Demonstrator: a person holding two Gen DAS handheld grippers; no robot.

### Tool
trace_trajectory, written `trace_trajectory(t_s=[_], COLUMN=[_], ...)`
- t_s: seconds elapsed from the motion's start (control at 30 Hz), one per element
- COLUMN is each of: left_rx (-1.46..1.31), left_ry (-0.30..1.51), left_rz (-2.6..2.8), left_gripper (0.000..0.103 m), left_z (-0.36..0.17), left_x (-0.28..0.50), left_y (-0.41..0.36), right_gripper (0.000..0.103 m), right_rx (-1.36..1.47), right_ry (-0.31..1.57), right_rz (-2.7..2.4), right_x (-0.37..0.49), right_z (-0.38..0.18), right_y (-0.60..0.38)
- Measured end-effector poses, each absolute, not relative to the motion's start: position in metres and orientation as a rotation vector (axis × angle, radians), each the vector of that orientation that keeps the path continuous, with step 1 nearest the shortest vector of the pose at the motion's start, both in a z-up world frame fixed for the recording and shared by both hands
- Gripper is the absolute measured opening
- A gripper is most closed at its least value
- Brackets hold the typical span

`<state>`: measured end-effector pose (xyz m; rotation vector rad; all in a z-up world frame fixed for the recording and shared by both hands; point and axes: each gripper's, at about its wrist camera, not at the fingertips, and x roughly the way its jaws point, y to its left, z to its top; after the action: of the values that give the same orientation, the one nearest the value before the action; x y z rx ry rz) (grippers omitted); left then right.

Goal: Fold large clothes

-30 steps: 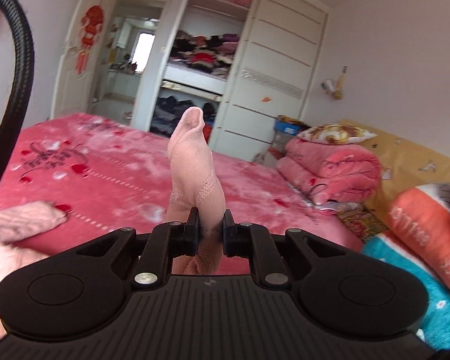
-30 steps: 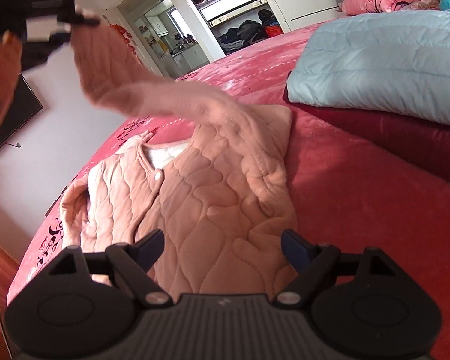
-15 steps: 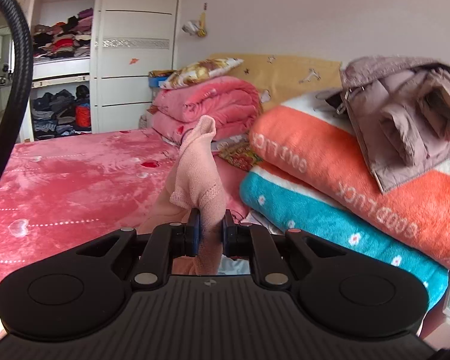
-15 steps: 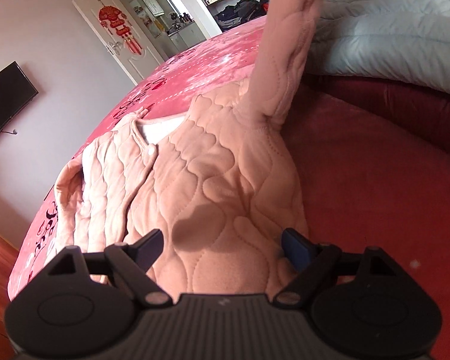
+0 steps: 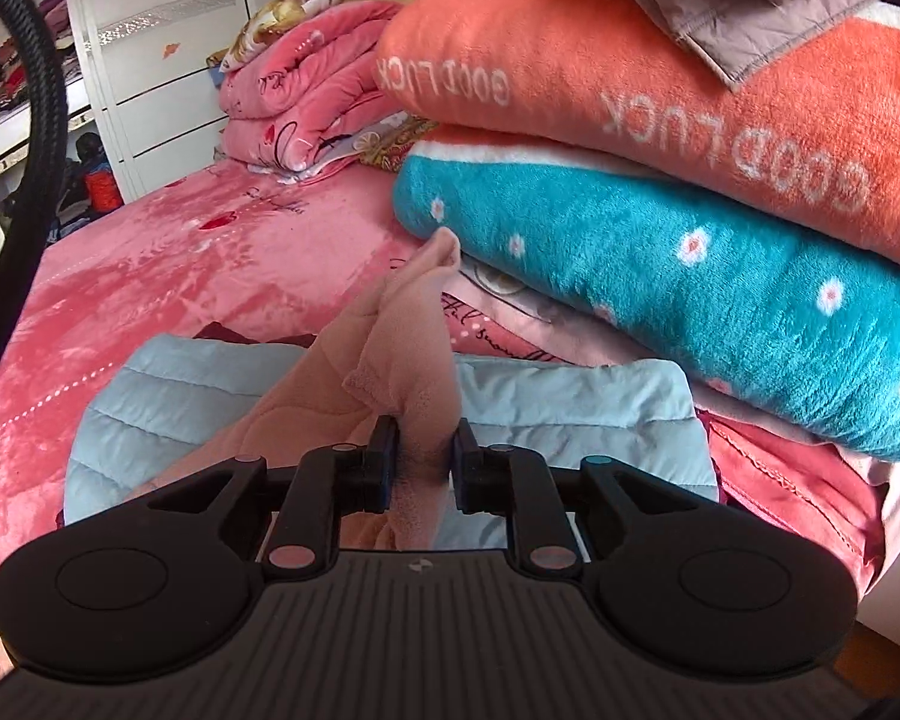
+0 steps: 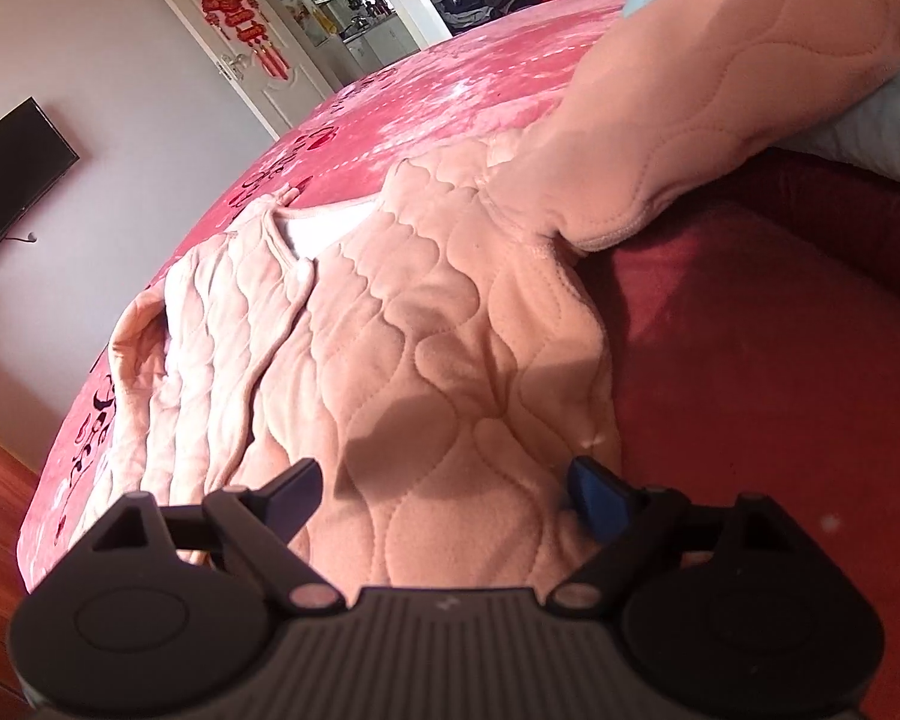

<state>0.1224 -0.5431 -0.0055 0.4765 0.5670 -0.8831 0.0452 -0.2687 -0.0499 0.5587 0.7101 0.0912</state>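
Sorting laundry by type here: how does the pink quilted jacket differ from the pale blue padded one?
The pink jacket lies spread open with wavy quilting; the pale blue jacket is folded, stitched in straight bands. The pink jacket's sleeve drapes over the blue jacket. Both lie on the red bedspread.

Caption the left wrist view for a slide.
Left hand-held gripper, jaws opening, around the pink sleeve cuff above a pale blue jacket.
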Motion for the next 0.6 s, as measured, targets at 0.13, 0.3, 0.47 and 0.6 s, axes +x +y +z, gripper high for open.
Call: trace_trajectory(t_s=[0.13,0.3,0.47,0.6], left_rx=[0.49,0.465,0.436,0.44], left_ry=[0.554,0.511,0.485,0.452], left_rz=[-0.879,-0.876,-0.855,-0.746], left_gripper=[0.049,0.076,0.09,0.093], left_z=[-0.003,0.028,0.055,0.067], left_x=[0.115,0.093,0.096,0.118], left_y=[-0.54,-0.525,-0.478,-0.416], right_gripper=[0.09,0.091,0.091,0.091], right_rx=[0.563,0.579,0.657,0.75], right_ry=[0.711,0.706,0.689,0.657], right_rz=[0.097,0.109,0.12,0.132], right_x=[0.044,0.043,0.039,0.035], right_z=[-0.049,-0.049,-0.049,-0.05], right_y=[-0.27,-0.275,-0.287,-0.3])
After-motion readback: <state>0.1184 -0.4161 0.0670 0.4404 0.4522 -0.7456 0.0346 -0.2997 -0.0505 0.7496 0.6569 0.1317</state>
